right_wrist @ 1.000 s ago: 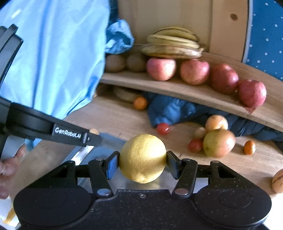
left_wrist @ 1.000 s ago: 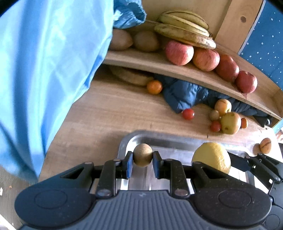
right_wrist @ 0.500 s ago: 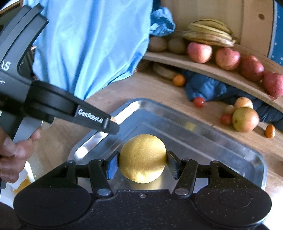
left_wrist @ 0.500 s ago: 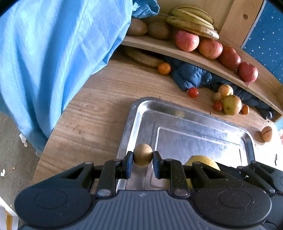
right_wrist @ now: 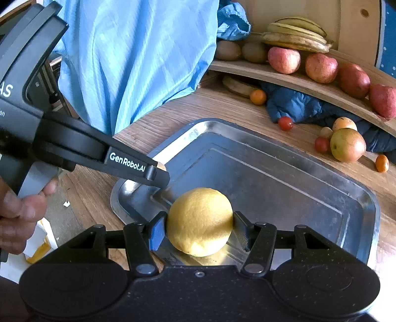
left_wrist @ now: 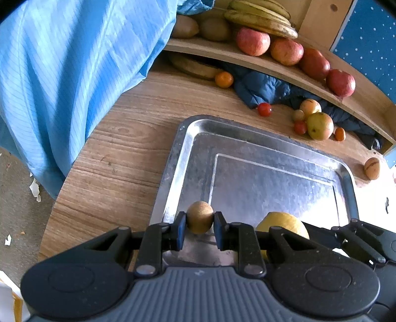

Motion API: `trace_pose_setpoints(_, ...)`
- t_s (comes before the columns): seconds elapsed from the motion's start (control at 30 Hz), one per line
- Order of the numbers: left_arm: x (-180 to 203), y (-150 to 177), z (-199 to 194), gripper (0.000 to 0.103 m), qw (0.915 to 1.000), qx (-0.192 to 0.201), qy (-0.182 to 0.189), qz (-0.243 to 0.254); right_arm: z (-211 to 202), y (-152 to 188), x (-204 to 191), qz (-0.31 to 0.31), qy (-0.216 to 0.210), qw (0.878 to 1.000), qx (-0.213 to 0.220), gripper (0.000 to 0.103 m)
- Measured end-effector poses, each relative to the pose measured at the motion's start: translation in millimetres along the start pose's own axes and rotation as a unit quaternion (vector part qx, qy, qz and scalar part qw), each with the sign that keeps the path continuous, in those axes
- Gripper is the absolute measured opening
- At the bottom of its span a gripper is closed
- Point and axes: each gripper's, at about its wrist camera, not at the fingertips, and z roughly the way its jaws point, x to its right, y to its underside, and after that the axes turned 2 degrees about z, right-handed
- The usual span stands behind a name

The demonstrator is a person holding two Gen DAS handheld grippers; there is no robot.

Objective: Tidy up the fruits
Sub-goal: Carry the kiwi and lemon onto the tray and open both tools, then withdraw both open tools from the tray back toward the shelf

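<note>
Over the near end of the tray:
Left gripper (left_wrist: 199, 229): black jaws with blue pads are pinching a small, round, matte tan fruit (left_wrist: 199, 217) above the tray's near left corner.
Right gripper (right_wrist: 200, 229): its jaws are clamping a pebbly-skinned yellow lemon (right_wrist: 200, 221) just above the tray floor.
Hand (right_wrist: 18, 213): bare fingers are wrapping the left tool's grey handle at the table edge.
Writing: "GenRobot.AI" is showing in white on the left tool's arm.
Tray (left_wrist: 272, 173): a dull, scuffed metal rectangle with rounded corners is sitting on the wood-grain table (left_wrist: 118, 153).
Beyond the tray: cherry tomatoes (left_wrist: 264, 109) and a greenish apple (left_wrist: 319, 125) are lying beside a dark blue cloth (left_wrist: 262, 88).
Shelf (left_wrist: 247, 57): a curved wooden board is carrying red apples (left_wrist: 252, 41), brown kiwis (left_wrist: 214, 29) and spotted bananas (left_wrist: 259, 16).
</note>
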Motion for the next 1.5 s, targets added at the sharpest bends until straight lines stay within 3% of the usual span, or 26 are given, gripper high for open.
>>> trace_pose_setpoints(0.27, 3, 4, -2, 0.029, 1.0, -0.002, -0.003, 0.002, -3, 2, -1, 0.007, -0.002, 1.0, 0.002, 0.06)
trace_pose_setpoints(0.5, 4, 8, -9, 0.061, 1.0, 0.002, -0.005, 0.005, -9, 4, -1, 0.009, -0.003, 1.0, 0.008, 0.07)
trace_pose_setpoints(0.9, 9, 21, -37, 0.093, 0.9997, 0.003, -0.009, 0.025, -35, 16, 5, 0.01, 0.002, 1.0, 0.007, 0.095)
trace_pose_setpoints(1.1, 13, 32, -46, 0.096, 0.9984, -0.015, -0.015, 0.052, -47, 25, 12, 0.023, 0.012, 1.0, 0.002, 0.102)
trace_pose_setpoints(1.5, 31, 37, -49, 0.099, 0.9933, -0.046, -0.04, 0.098, -73, 45, 37, 0.055, 0.08, 0.995, -0.019, 0.102)
